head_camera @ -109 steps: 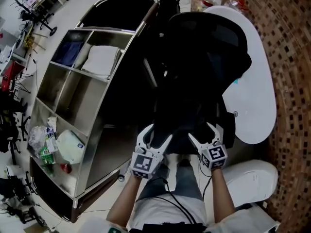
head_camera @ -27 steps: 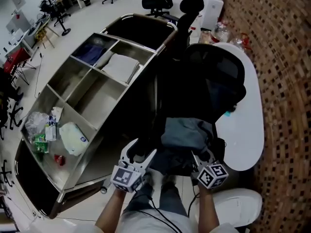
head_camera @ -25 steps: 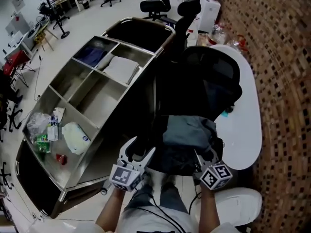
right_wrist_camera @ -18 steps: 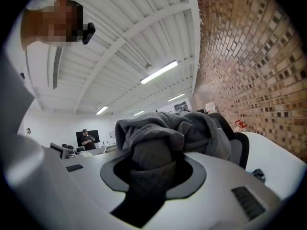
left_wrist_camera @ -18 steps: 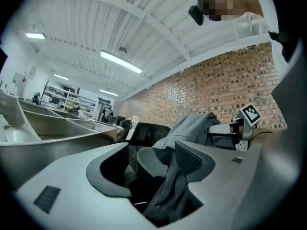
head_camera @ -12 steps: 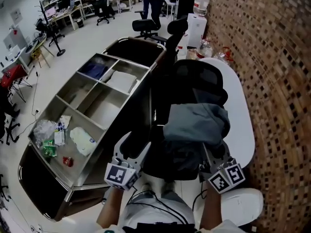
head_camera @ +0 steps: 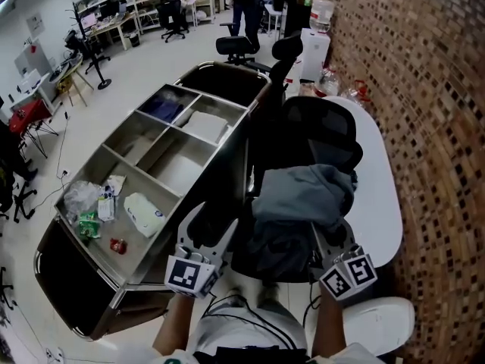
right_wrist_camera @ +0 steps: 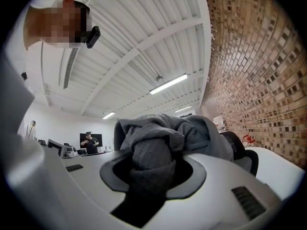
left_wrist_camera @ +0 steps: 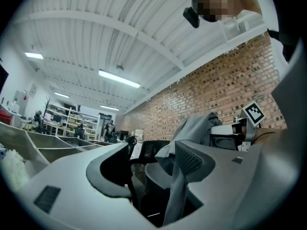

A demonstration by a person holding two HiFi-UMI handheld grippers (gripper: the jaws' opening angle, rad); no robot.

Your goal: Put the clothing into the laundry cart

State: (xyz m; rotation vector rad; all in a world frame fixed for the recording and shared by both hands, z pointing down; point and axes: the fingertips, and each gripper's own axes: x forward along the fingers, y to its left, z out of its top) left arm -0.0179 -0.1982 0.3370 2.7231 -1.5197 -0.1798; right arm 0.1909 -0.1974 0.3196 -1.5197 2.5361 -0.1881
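Observation:
A crumpled grey garment (head_camera: pixel 303 192) hangs above the seat of a black office chair (head_camera: pixel 322 131). My right gripper (head_camera: pixel 330 235) is shut on it from below; in the right gripper view a wad of the grey cloth (right_wrist_camera: pixel 160 143) fills the space between the jaws of the right gripper (right_wrist_camera: pixel 151 172). My left gripper (head_camera: pixel 212 222) stands open at the garment's left edge. In the left gripper view a strip of grey fabric (left_wrist_camera: pixel 176 195) hangs in the gap of the left gripper (left_wrist_camera: pixel 148 172), against one finger. The steel laundry cart (head_camera: pixel 176 174) stands left of the chair.
The cart's compartments hold a folded white cloth (head_camera: pixel 206 126), a blue cloth (head_camera: pixel 163 108) and plastic bags (head_camera: pixel 83 203). A white table (head_camera: pixel 383 177) lies right of the chair, along a brick wall (head_camera: pixel 443 89). A white stool (head_camera: pixel 379 324) is at the bottom right.
The grey garment has risen higher off the chair seat in my right gripper. My left gripper has stayed open at its left side.

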